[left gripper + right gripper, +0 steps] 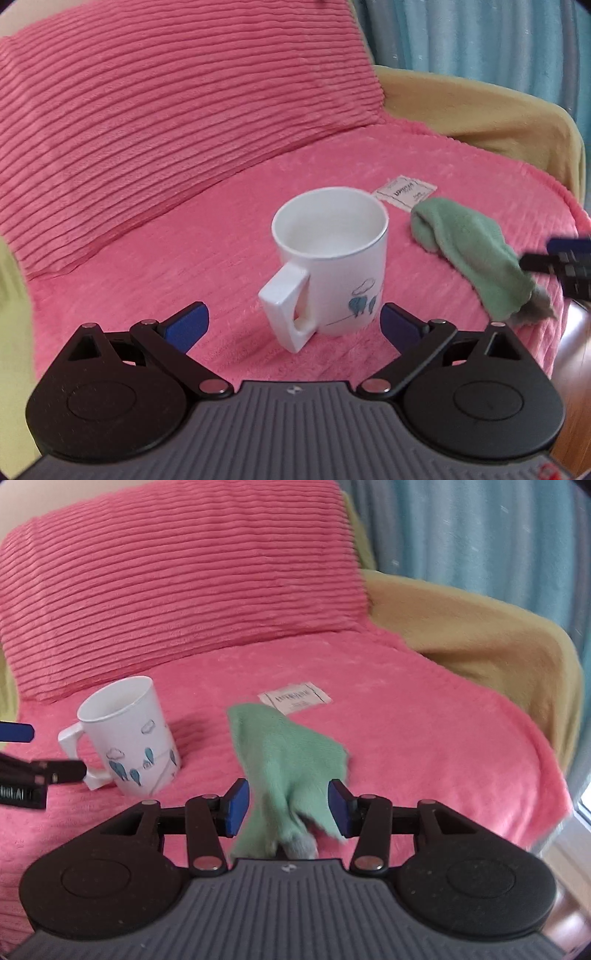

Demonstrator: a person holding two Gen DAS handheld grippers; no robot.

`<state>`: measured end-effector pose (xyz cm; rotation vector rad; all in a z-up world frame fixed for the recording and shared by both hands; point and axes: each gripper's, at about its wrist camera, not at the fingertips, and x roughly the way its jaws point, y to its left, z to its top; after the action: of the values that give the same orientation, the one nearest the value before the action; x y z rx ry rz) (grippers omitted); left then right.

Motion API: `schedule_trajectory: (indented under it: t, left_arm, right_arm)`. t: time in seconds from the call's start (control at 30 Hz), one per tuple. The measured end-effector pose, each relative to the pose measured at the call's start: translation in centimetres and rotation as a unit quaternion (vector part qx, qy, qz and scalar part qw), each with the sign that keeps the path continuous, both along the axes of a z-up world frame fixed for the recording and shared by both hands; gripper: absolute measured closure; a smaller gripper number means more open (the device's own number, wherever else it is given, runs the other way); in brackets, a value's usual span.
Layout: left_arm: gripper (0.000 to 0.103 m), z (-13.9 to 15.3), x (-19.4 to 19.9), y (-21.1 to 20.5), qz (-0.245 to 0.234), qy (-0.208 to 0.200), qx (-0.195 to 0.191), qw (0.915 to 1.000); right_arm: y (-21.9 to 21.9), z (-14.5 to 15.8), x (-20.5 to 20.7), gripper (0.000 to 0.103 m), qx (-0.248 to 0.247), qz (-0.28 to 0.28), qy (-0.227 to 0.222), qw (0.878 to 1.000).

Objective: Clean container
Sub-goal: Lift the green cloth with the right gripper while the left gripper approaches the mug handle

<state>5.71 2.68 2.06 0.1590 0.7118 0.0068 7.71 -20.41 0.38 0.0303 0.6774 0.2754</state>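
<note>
Mug (334,258): white, upright on pink blanket (229,236), mouth up, inside bare; square handle (286,314) turned toward near-left in left wrist view; blue tree and cloud print on side.
Mug position: mid-seat, left of green cloth (469,251), apart from it; just beyond left gripper (295,325).
Left gripper: spread wide, blue pads either side of mug's near base, not touching; nothing held.
Right gripper (288,806): partly open, blue pads (234,806) flanking near end of cloth; gap visible on both sides, no clear pinch; contact at cloth's rear edge hard to judge.
Cloth: green, rumpled, motion-blurred; far end down on blanket, near end bunched between right fingers with a grey corner (301,843) against gripper body.
Paper label (295,698): white with dark print, flat on blanket, just past cloth's far end.
Pillow (177,587): pink, ribbed, propped at far side behind mug.
Chair (480,635): yellow-green armrest at right, beyond blanket edge.
Curtain (480,528): blue, far right.
</note>
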Motion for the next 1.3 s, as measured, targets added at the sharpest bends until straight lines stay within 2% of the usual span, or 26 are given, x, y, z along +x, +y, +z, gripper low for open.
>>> schedule_trajectory:
  t: [0.1, 0.17, 0.3, 0.33, 0.37, 0.43, 0.57, 0.7, 0.77, 0.87, 1.0, 1.13, 1.2, 1.23, 1.3]
  left_arm:
    - [0.006, -0.8, 0.5, 0.9, -0.017, 0.003, -0.003, 0.9999]
    - [0.012, -1.4, 0.7, 1.3, -0.027, 0.003, -0.005, 0.9996]
    - [0.015, -2.3, 0.8, 1.5, -0.038, -0.003, -0.004, 0.9992]
    - [0.020, -2.6, 0.9, 1.5, -0.036, -0.004, -0.003, 0.9994]
    - [0.032, -2.8, 1.1, 1.7, -0.031, -0.005, -0.006, 0.9995]
    - [0.041, -3.2, 1.3, 2.3, -0.024, -0.007, -0.021, 0.9995]
    - [0.043, -4.2, 1.2, 3.0, -0.012, -0.010, -0.061, 0.9980]
    - [0.043, -5.6, 1.0, 3.7, -0.007, 0.000, -0.068, 0.9977]
    - [0.043, -5.9, 1.0, 4.2, -0.005, 0.009, -0.077, 0.9970]
    - [0.043, -5.4, 0.5, 5.3, -0.012, -0.003, -0.093, 0.9956]
    - [0.044, -5.3, 0.5, 5.9, -0.020, -0.014, -0.084, 0.9962]
    - [0.055, -5.6, 0.9, 5.6, -0.030, -0.001, -0.090, 0.9955]
    - [0.063, -5.9, 1.0, 5.4, -0.034, 0.004, -0.090, 0.9954]
    - [0.071, -5.9, 1.1, 5.2, -0.036, 0.007, -0.090, 0.9952]
    - [0.071, -5.9, 1.2, 5.1, -0.035, 0.009, -0.085, 0.9957]
  right_arm:
    - [0.9, -0.7, 1.7, 0.061, -0.010, 0.007, 0.010, 1.000]
    - [1.5, -1.1, 2.9, 0.063, -0.017, 0.012, 0.017, 1.000]
    - [2.7, -2.0, 5.2, 0.065, -0.030, 0.021, 0.030, 0.999]
    - [3.0, -2.2, 5.7, 0.065, -0.034, 0.023, 0.033, 0.999]
    - [3.2, -2.5, 6.1, 0.065, -0.034, 0.025, 0.038, 0.998]
    - [3.3, -3.1, 6.4, 0.070, -0.029, 0.024, 0.046, 0.998]
    - [3.0, -3.2, 6.4, 0.082, -0.007, 0.025, 0.053, 0.998]
    - [3.3, -2.7, 5.2, 0.087, 0.037, 0.062, 0.055, 0.996]
    - [4.0, -1.8, 4.3, 0.087, 0.051, 0.088, 0.036, 0.994]
    - [5.3, -0.4, 2.9, 0.088, 0.071, 0.128, 0.002, 0.989]
    - [7.0, 1.6, 1.0, 0.088, 0.097, 0.180, -0.043, 0.978]
    - [8.6, 2.4, 1.1, 0.088, 0.107, 0.211, -0.053, 0.970]
    - [9.2, 2.5, 1.7, 0.088, 0.114, 0.222, -0.052, 0.967]
    - [9.4, 2.6, 2.0, 0.088, 0.117, 0.227, -0.051, 0.965]
    - [10.0, 3.0, 2.2, 0.088, 0.123, 0.242, -0.049, 0.961]
